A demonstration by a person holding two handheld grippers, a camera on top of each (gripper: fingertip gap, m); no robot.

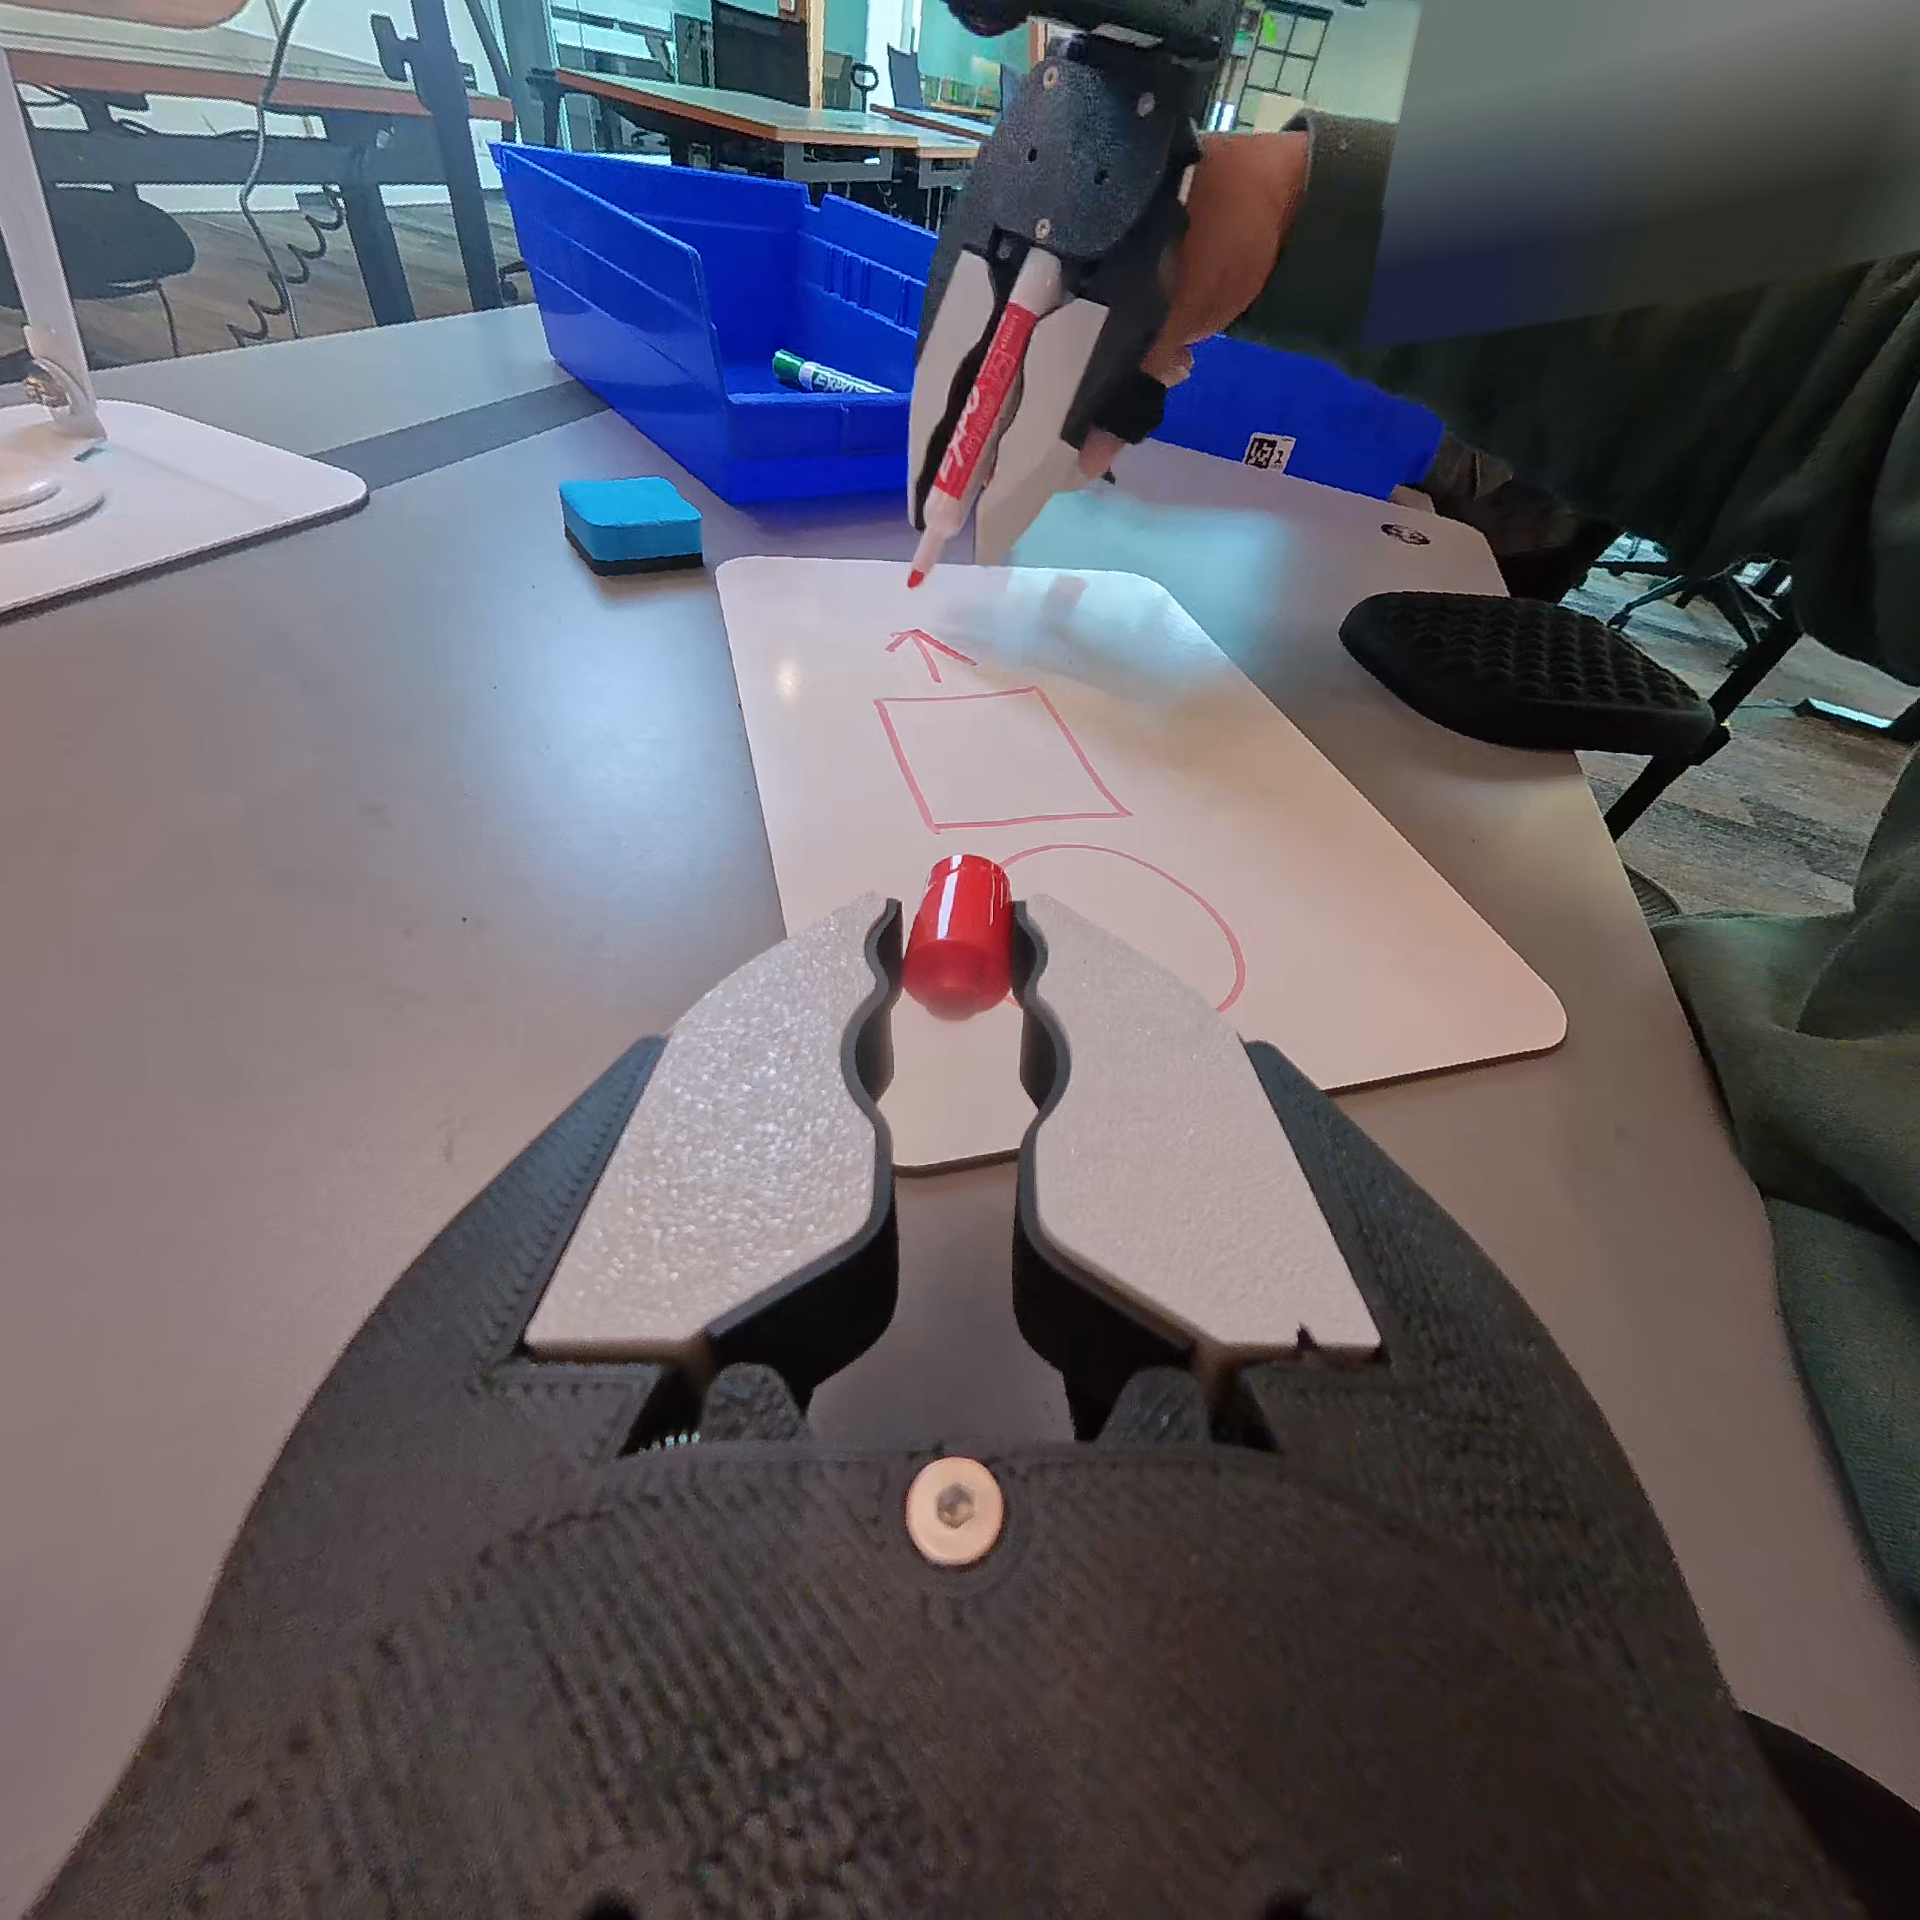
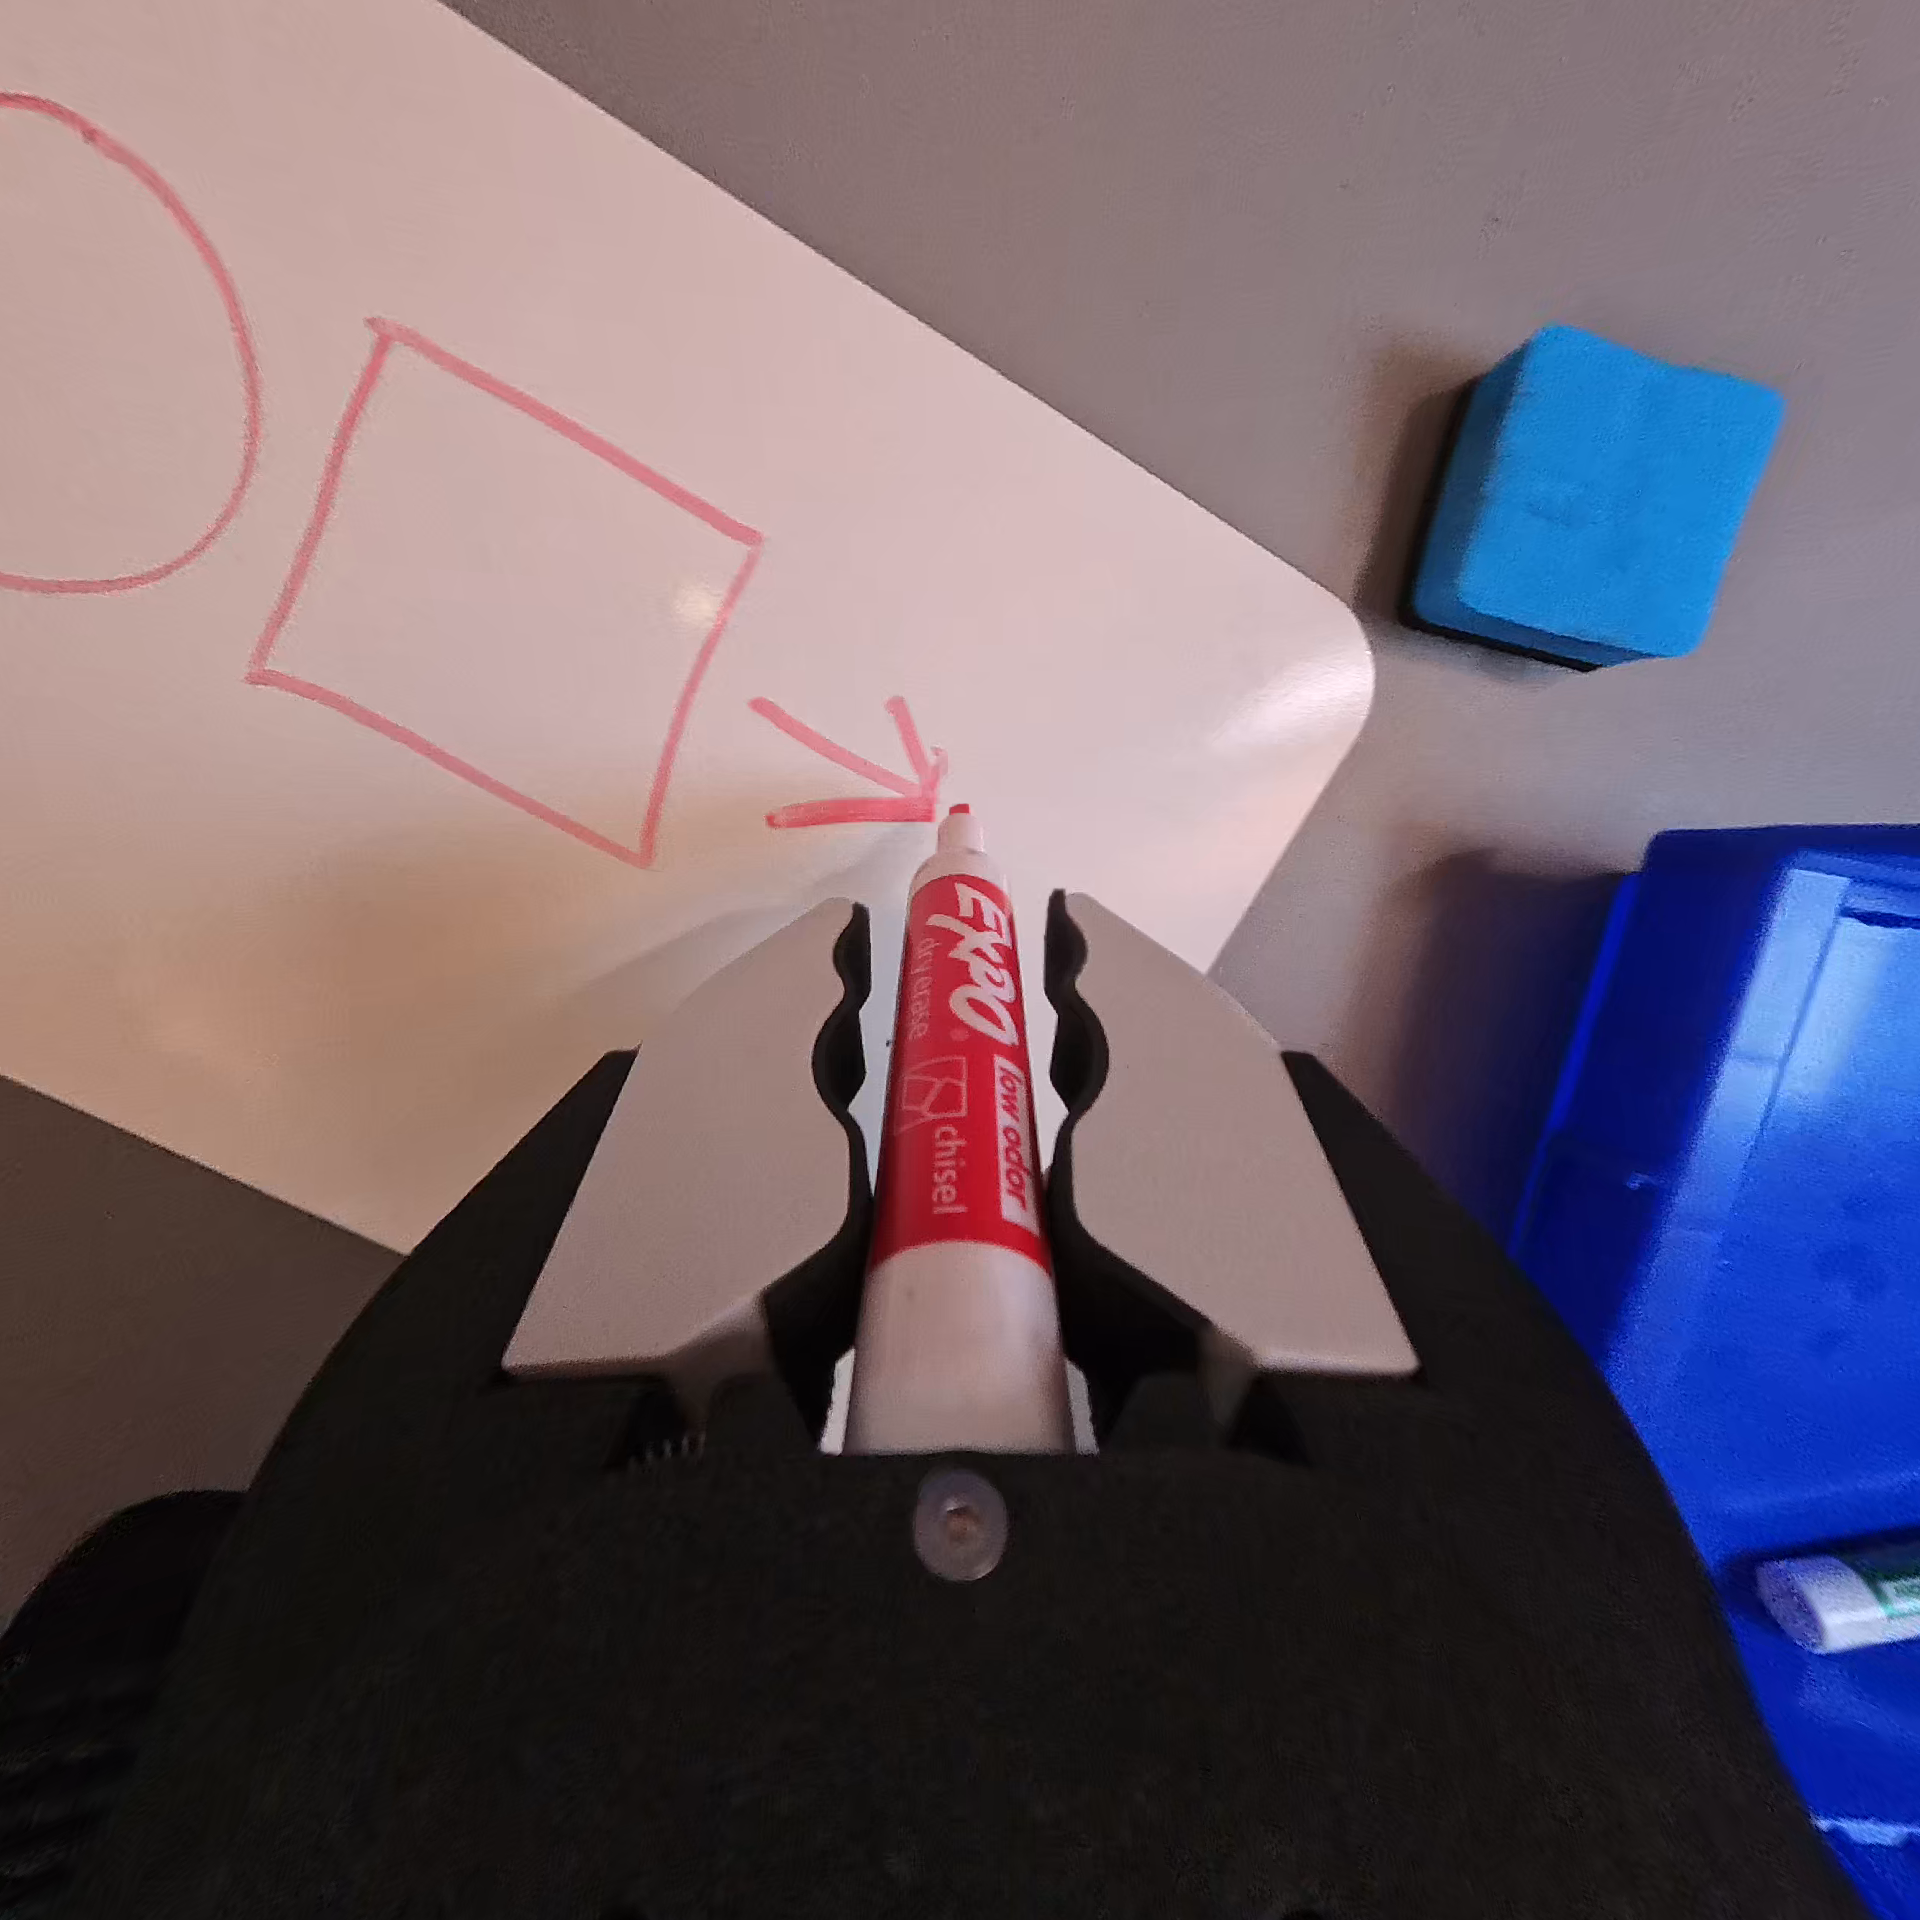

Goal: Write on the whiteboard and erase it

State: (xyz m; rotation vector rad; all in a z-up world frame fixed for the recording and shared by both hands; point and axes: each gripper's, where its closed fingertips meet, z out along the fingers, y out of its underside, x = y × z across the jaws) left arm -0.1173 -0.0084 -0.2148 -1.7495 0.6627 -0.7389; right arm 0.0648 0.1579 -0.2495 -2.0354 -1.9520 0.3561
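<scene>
1. The left gripper pinches one red marker cap between its fingertips, low over the near end of the whiteboard.
2. One whiteboard lies flat on the grey table. It bears three red drawings: a circle nearest, a square next, and an arrow farthest.
3. The right gripper is clamped on one red marker, gripped far back along its barrel. The uncapped tip sits right at the arrow head; contact with the board cannot be told. The barrel carries a printed label in white lettering.
4. One blue eraser with a black base rests on the table just beside the whiteboard's far corner.
5. One blue bin stands beyond, holding one green marker, also labelled.
6. One small black-and-white sticker shows on the bin's right side.
</scene>
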